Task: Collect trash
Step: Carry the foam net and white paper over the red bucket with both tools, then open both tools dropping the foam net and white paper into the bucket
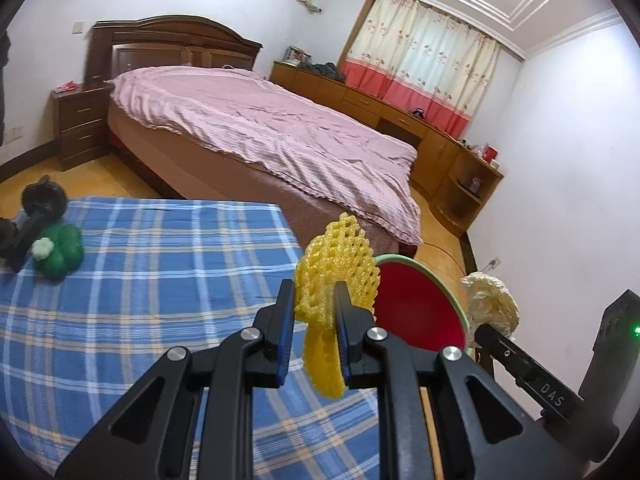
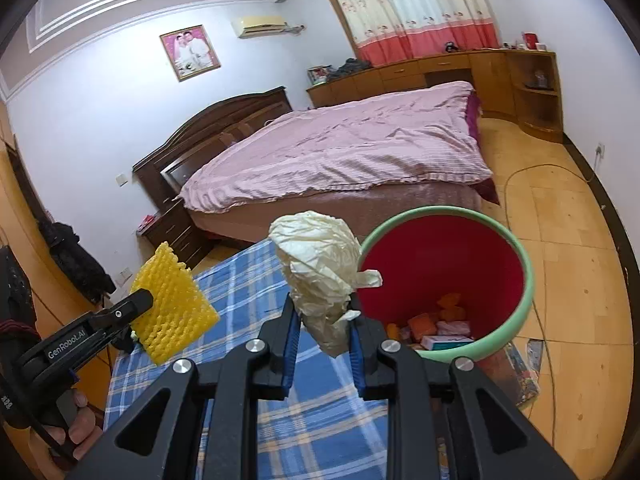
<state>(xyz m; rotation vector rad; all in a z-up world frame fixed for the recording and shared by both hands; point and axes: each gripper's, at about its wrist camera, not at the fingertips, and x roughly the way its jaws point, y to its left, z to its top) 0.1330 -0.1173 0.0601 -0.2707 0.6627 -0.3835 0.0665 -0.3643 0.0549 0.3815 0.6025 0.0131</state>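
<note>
Bedroom with a pink-covered bed behind; up front, a blue plaid cloth covers the table. At twelve o'clock from its camera, the left gripper pinches a yellow foam fruit net. The right gripper clamps a crumpled cream paper wad. At two o'clock of the right view stands a red bucket with a green rim, already holding wrappers. Both pieces are not yet dropped; a green plush toy remains on the cloth.

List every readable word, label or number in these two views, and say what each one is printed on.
"DAS": on the right gripper body, seen from the left wrist.
"GenRobot.AI": on the left gripper body, seen from the right wrist.
Packaging inside the red bin: print too small to read.
</note>
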